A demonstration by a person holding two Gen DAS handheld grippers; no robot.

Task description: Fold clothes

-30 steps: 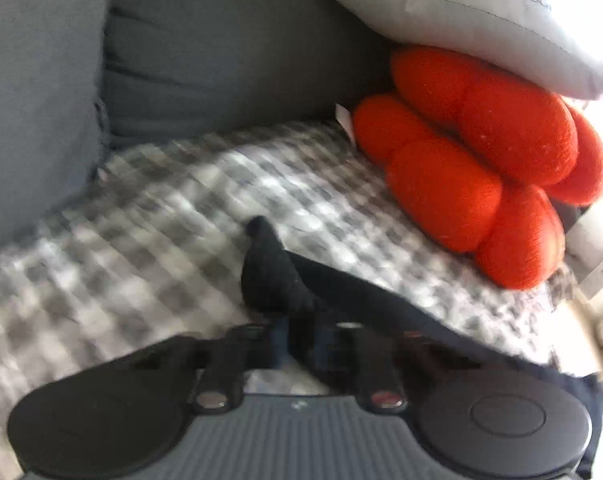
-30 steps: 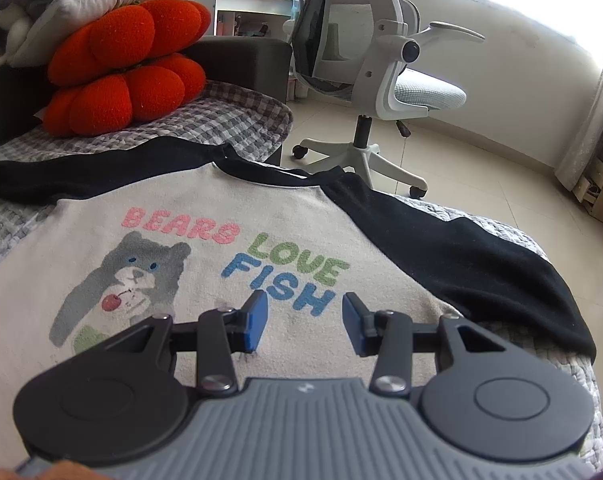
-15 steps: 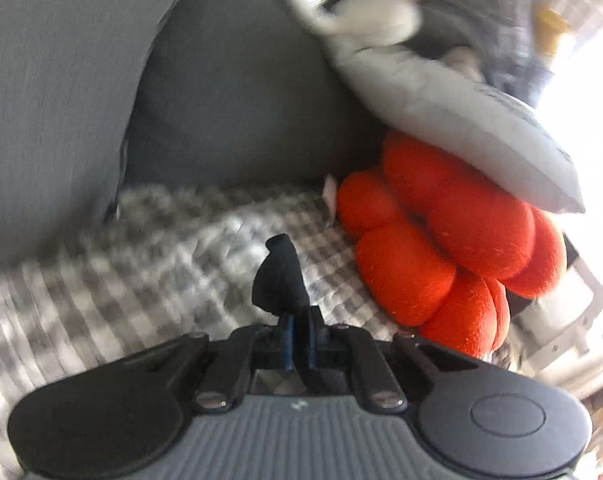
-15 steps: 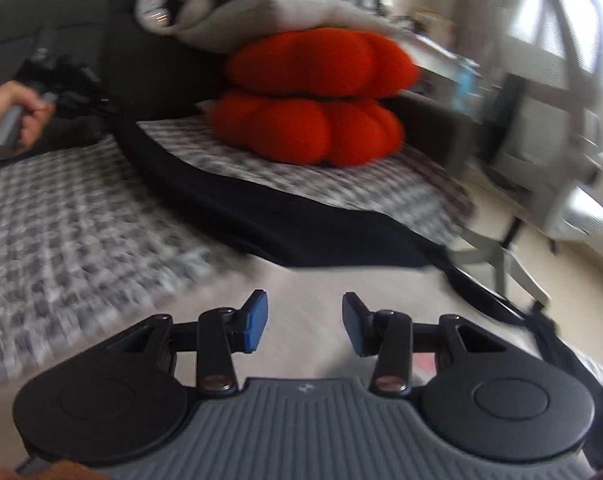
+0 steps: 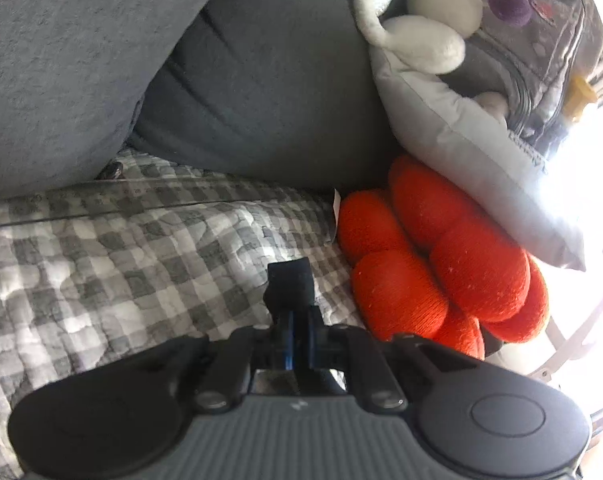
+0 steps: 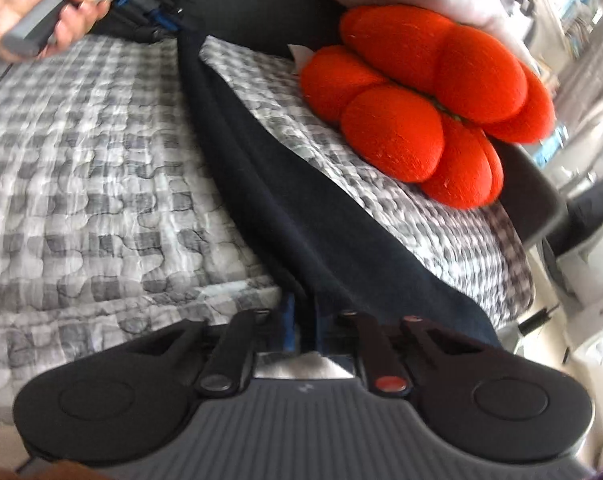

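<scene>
The shirt's black sleeve (image 6: 285, 200) runs stretched across the checked quilt (image 6: 85, 168) from near to far. My right gripper (image 6: 301, 320) is shut on its near end, close to the shoulder. At the far end, my left gripper (image 6: 157, 20), held by a hand (image 6: 25, 12), pinches the cuff. In the left wrist view the left gripper (image 5: 297, 324) is shut on that black cuff (image 5: 289, 284), which sticks up above the fingertips over the quilt (image 5: 101, 264). The shirt's pale body is out of view.
An orange knotted cushion (image 6: 429, 92) lies right of the sleeve against the dark sofa back (image 5: 261, 92). A grey pillow (image 5: 473, 152) with a white plush toy (image 5: 429, 20) rests on the cushion (image 5: 441, 276). Beyond the sofa's right edge is floor.
My right gripper swung left from over the printed shirt front and shut on the black sleeve. The left gripper lifted and drew the cuff back toward the sofa back, pulling the sleeve taut.
</scene>
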